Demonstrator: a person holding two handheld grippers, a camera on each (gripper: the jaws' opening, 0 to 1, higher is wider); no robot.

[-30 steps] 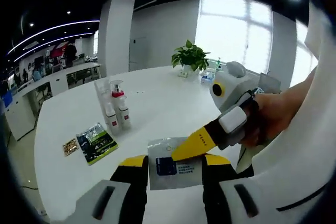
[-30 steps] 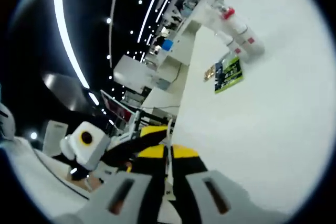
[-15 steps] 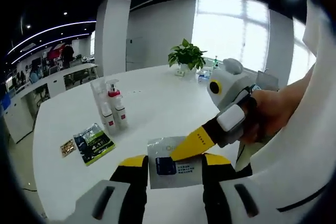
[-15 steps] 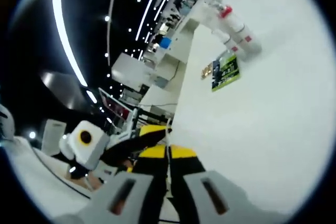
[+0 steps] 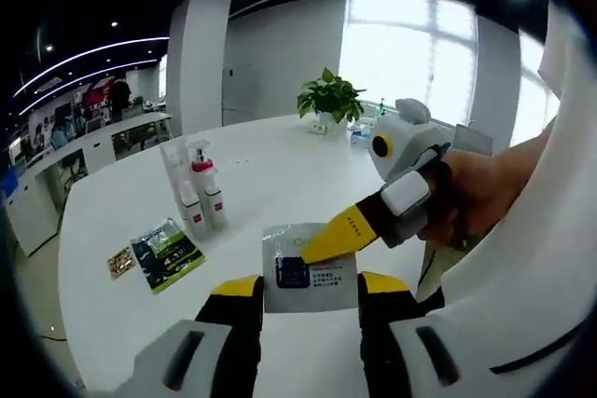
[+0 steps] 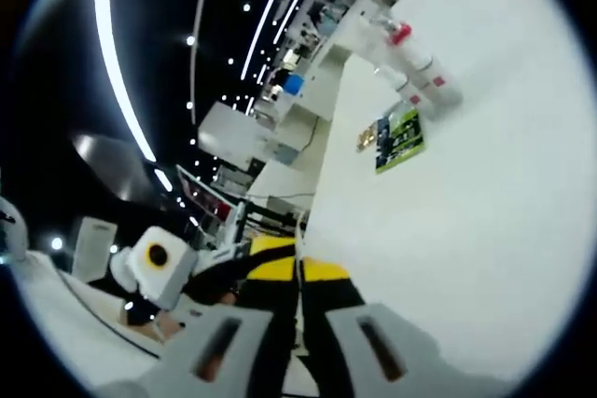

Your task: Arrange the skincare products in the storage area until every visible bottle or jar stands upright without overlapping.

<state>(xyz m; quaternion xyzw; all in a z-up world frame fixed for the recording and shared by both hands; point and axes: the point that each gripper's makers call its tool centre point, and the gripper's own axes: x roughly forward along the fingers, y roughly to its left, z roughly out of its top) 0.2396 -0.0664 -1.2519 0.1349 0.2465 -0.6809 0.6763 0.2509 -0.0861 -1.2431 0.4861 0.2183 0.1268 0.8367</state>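
Note:
A silver sachet (image 5: 311,269) with a dark blue label hangs flat-on between the yellow-tipped jaws of my left gripper (image 5: 308,292), which stand apart on either side of it. My right gripper (image 5: 304,255) comes in from the right, held by a hand, and is shut on the sachet's upper part. In the right gripper view the right gripper (image 6: 298,256) is pinched on the sachet's thin edge. Several bottles (image 5: 199,195), one with a red pump top, stand upright together on the white table (image 5: 280,174); the bottles (image 6: 417,65) also appear in the right gripper view.
A green flat pack (image 5: 169,253) and a small brown packet (image 5: 123,261) lie near the table's left edge; the green pack (image 6: 398,138) lies below the bottles in the right gripper view. A potted plant (image 5: 330,100) stands at the far side.
The sachet has risen a little between the left jaws, together with the right gripper shut on it. The bottles and packs lie as before.

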